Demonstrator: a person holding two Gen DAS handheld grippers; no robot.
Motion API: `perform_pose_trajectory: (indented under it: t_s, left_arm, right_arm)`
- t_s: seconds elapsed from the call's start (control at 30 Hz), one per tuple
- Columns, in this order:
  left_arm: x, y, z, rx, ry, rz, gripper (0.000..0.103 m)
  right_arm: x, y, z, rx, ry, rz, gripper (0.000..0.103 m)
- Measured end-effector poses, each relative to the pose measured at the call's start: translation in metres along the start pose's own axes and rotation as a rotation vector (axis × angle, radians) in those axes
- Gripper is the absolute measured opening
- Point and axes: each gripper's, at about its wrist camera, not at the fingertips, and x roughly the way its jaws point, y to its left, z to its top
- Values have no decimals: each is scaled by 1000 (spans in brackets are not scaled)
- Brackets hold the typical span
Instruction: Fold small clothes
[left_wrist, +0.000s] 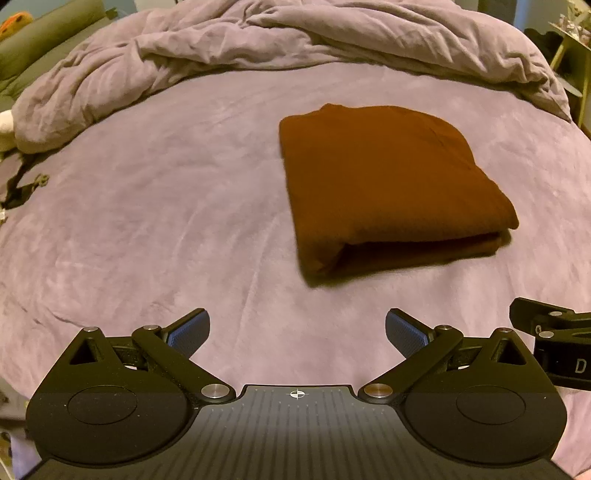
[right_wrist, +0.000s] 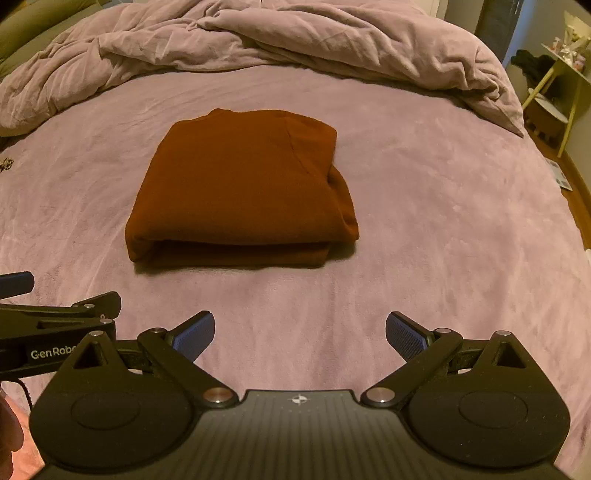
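A rust-brown garment (left_wrist: 388, 181) lies folded into a thick rectangle on the mauve bed sheet (left_wrist: 166, 206); its layered edge faces me. In the right wrist view the same garment (right_wrist: 240, 188) sits just left of centre. My left gripper (left_wrist: 297, 332) hovers open in front of it, blue pads wide apart, nothing between them. My right gripper (right_wrist: 300, 332) is likewise open and empty, a short way back from the garment's near edge. Each gripper shows at the other view's side edge.
A crumpled mauve duvet (left_wrist: 295, 40) is bunched across the far side of the bed. A green cushion (left_wrist: 40, 40) lies at the far left. A small yellow-legged side table (right_wrist: 557, 85) stands off the bed's right, over wooden floor.
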Motion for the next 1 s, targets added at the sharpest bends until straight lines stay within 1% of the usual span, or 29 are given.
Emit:
perform_pose_trajectory:
  t_s: [1.0]
  left_arm:
    - [2,3,1,-3,3,-5,103]
  right_arm:
    - [-1,1,0,-3,-2,-1,99]
